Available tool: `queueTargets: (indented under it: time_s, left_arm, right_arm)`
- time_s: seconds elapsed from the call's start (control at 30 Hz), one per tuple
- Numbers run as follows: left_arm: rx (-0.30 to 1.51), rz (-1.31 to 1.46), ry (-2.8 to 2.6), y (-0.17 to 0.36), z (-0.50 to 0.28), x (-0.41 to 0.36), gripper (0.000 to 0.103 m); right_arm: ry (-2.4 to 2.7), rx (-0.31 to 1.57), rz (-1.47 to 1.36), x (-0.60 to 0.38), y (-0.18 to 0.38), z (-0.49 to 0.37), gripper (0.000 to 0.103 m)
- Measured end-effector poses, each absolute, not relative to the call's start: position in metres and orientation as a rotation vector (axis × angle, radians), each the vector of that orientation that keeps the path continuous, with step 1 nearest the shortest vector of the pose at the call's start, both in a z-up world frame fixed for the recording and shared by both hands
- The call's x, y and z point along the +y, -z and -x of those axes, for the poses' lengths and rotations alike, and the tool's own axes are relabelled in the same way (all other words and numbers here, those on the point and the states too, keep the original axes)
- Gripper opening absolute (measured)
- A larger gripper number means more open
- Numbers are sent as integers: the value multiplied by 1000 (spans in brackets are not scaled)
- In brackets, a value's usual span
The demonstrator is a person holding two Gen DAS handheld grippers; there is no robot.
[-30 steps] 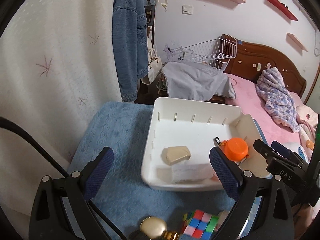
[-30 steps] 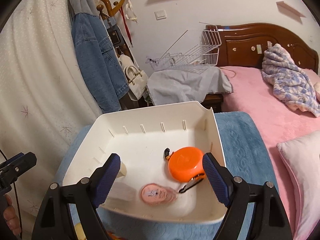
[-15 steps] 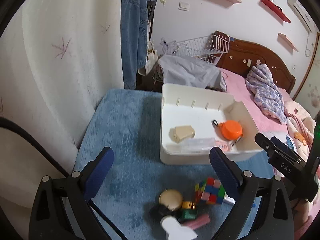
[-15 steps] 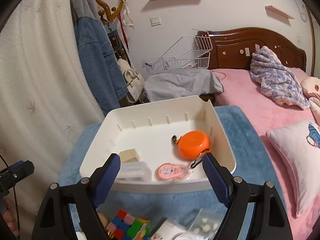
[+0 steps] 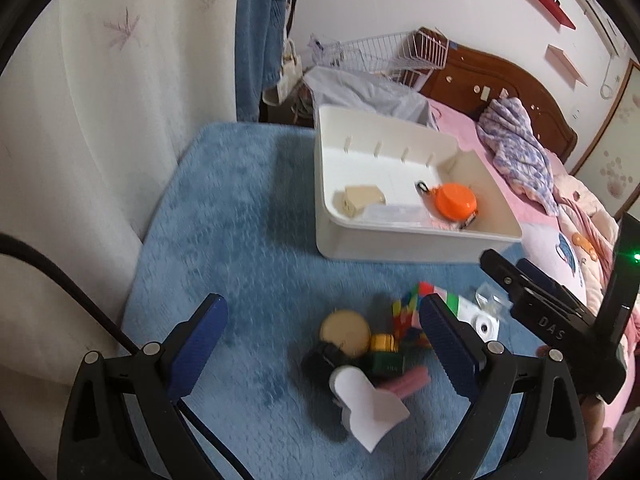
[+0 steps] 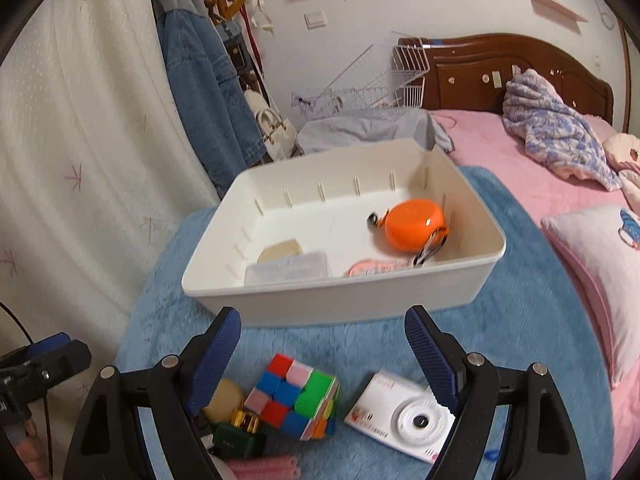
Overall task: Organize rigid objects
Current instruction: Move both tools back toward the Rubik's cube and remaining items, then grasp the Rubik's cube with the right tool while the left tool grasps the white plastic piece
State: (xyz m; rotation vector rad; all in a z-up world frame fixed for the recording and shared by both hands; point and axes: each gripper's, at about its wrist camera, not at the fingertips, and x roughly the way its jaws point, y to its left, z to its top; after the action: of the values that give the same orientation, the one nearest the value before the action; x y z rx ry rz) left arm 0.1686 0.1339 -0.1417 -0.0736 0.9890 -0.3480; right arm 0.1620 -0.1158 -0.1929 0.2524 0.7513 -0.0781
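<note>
A white bin stands on a blue mat and holds an orange round case, a beige block, a clear box and a pink item. In front of it lies a pile: a colour cube, a white toy camera, a round beige compact, a dark green bottle with gold cap, a pink roller and a white piece. My left gripper is open above the pile. My right gripper is open above the cube and camera.
The blue mat lies on a bed with a pink sheet and a pillow to the right. A white curtain hangs at the left. A denim jacket and a wire basket stand behind the bin.
Both grippers have pulled back from the bin toward me, so the pile of loose objects now lies between their fingers. Both stay open and empty.
</note>
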Motion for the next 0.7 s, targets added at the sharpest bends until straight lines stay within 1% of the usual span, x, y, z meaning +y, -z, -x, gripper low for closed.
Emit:
queueTargets:
  time_s: [0.37,0.7]
  left_arm:
    - [1137,173,385,180,-157,136,97]
    - [1262,194,382,213,-147,130,97]
  right_arm:
    - [51,828,-303,-101,221,-159,85]
    - [29,908,-301,-89,247,-163,85]
